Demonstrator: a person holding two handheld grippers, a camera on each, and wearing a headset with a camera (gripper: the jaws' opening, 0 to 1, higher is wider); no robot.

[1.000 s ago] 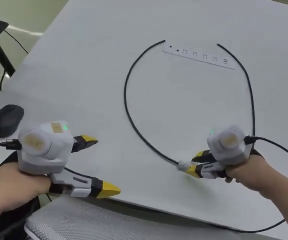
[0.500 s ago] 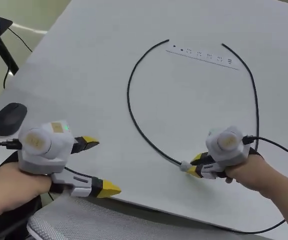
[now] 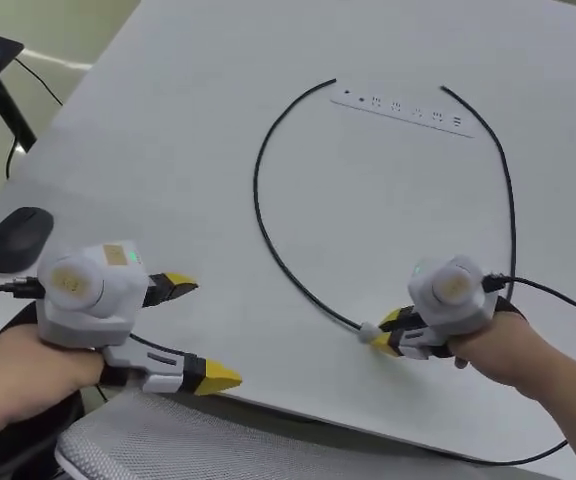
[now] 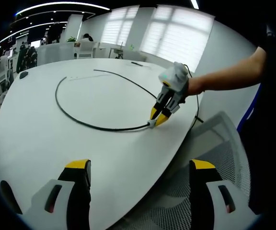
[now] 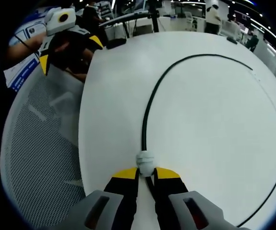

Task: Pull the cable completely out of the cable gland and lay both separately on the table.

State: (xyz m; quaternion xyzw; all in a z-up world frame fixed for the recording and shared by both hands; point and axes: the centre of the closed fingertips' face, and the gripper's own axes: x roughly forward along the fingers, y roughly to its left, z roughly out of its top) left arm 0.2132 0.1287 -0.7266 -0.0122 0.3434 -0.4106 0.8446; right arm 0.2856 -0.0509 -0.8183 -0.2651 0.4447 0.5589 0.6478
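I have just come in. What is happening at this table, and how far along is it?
A person at a white table holds a pair of tongs in each hand. The right tongs are shut on the black cable just behind the white cable gland, near the table's front edge. The gland is still threaded on the cable, so nothing is separated yet. The cable lies in a wide loop toward a power strip. The left tongs are open and hold nothing, above a mesh chair.

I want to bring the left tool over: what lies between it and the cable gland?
Nothing: the head view shows bare table between the left tool and the cable gland.
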